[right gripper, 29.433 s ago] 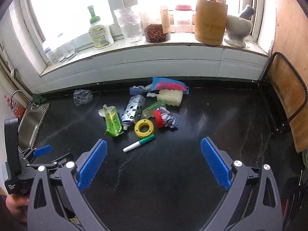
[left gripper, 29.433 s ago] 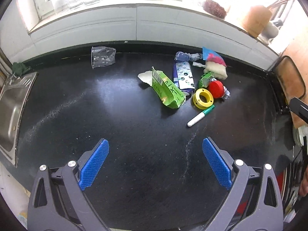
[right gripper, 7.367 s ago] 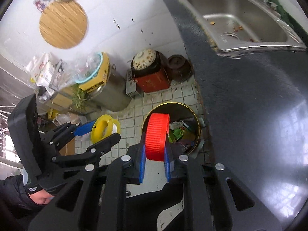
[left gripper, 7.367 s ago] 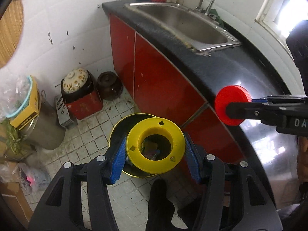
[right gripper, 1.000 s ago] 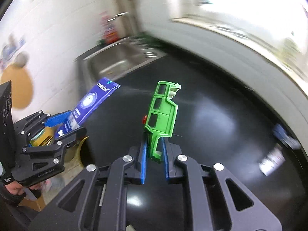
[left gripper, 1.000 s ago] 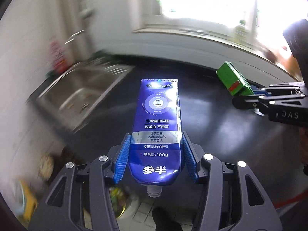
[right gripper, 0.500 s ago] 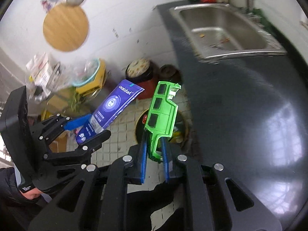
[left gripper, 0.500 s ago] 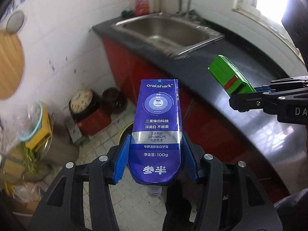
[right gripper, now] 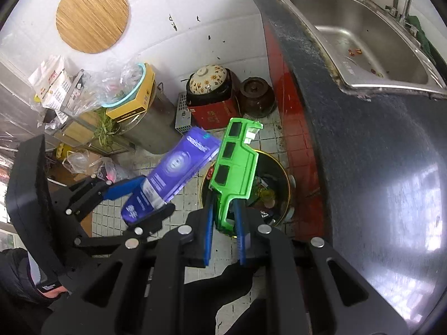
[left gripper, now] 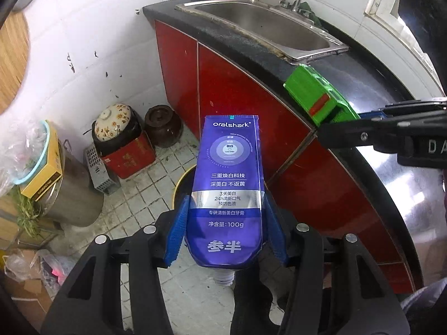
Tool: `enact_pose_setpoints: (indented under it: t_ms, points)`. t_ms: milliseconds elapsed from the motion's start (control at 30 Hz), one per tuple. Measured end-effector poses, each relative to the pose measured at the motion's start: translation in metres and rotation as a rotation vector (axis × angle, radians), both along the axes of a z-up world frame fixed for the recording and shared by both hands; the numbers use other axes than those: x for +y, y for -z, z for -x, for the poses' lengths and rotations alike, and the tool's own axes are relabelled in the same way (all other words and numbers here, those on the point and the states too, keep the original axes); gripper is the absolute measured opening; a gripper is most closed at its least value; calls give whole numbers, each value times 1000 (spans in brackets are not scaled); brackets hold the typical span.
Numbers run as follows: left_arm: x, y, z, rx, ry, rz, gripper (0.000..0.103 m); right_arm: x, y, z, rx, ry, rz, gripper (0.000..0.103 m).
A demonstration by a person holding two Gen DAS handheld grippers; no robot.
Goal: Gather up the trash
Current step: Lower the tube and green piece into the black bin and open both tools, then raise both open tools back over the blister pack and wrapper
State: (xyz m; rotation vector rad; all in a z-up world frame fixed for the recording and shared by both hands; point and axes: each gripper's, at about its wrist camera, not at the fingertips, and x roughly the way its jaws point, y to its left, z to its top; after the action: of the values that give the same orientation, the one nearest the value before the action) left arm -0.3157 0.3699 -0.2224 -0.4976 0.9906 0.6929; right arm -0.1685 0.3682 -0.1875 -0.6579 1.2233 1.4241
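Left gripper (left gripper: 226, 233) clamps toothpaste tube (left gripper: 227, 192) — right gripper (right gripper: 225, 231) pinches green toy (right gripper: 234, 167).

From the left wrist we look down past the worktop (left gripper: 371, 83) edge at the tiled floor (left gripper: 139, 209), close above the bin (left gripper: 183, 184). From the right wrist we face the same floor from higher and further right. Both views share the bin (right gripper: 279, 167), sink (right gripper: 363, 36) and floral pot (right gripper: 206, 78).

The left gripper (left gripper: 226, 229) is clamping tight on the toothpaste tube (left gripper: 227, 184), fingers pointing down toward the floor. The right gripper (right gripper: 225, 223) is pinching the green toy car (right gripper: 233, 170) just beside it.
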Motion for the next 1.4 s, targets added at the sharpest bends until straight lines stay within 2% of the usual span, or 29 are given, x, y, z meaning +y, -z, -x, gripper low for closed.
enact_pose_setpoints:
  t_ms: [67, 100, 133, 167, 233, 500, 700, 800, 900, 1000, 1100, 1300, 1400]
  points:
    - [4, 2, -2, -3, 23, -1, 53, 6, 2, -3, 3, 8, 1, 15]
    - [6, 3, -4, 7, 28, -12, 58, 9, 4, -3, 2, 10, 7, 17]
    - [7, 3, -5, 15, 29, -18, 76, 11, 7, -4, -4, 14, 18, 27]
    - [8, 3, -6, 22, 23, -30, 87, 13, 8, -4, -8, 18, 23, 44]
    - [11, 1, -6, 22, 16, -52, 87, 12, 8, -5, -8, 23, 10, 59]
    - [13, -1, -3, 22, -7, -44, 87, 10, 7, -1, 22, 9, 1, 59]
    - [9, -8, -6, 18, 2, -49, 87, -7, -6, -14, 18, 32, -25, 59]
    - [-2, -19, -18, 6, 38, -66, 87, -29, -23, -31, 1, 83, -56, 60]
    - [-15, -30, -38, -10, 94, -83, 87, -65, -41, -61, -20, 180, -90, 65]
    - [-36, -46, -73, -48, 204, -93, 88, -117, -60, -101, -65, 317, -113, 67]
    - [-70, -61, -122, -85, 361, -94, 88, -180, -79, -139, -109, 466, -132, 67]
    - [-184, -87, -229, -144, 753, -112, 88, -334, -108, -199, -203, 798, -143, 70]
    - [-239, -95, -263, -169, 890, -109, 88, -410, -115, -215, -249, 942, -130, 70]
